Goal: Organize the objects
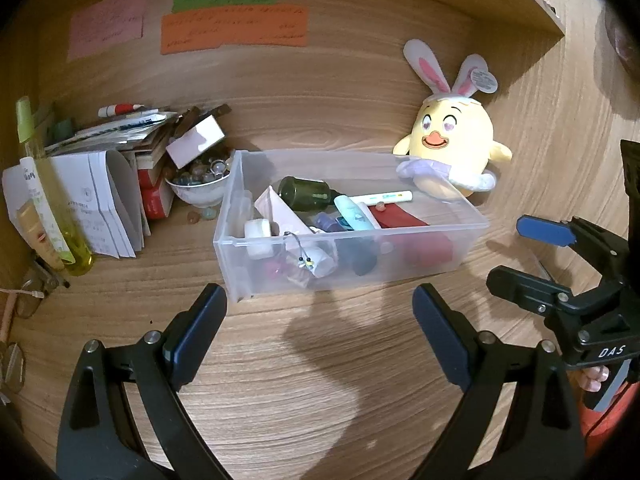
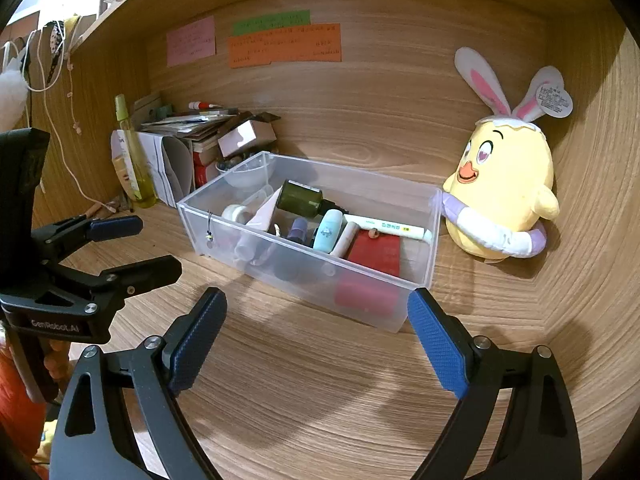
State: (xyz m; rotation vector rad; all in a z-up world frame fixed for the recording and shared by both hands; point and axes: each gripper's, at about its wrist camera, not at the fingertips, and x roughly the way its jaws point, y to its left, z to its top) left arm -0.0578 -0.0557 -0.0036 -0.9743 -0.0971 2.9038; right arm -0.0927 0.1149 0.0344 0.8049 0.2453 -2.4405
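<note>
The tabletop (image 1: 280, 380) is matt wood-grain, as is the back wall. At twelve o'clock sits a translucent plastic bin (image 2: 360, 292) — smooth, slightly frosted. A dark green glossy bottle (image 2: 300, 200) lies inside. At two o'clock, the yellow chick toy (image 2: 508, 200) is soft plush cloth — its ear tag paper.

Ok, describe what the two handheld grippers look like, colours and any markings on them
Both are black metal, two-fingered, with silver screws at the joints. The left gripper has dark navy finger pads; seen from the right wrist camera its body reads "GenRobot.AI" in white. The right gripper has brighter blue, textured pads; its body reads "DAS" in the left wrist view. The hand holding each shows beside something orange. No cables are visible on either.
</note>
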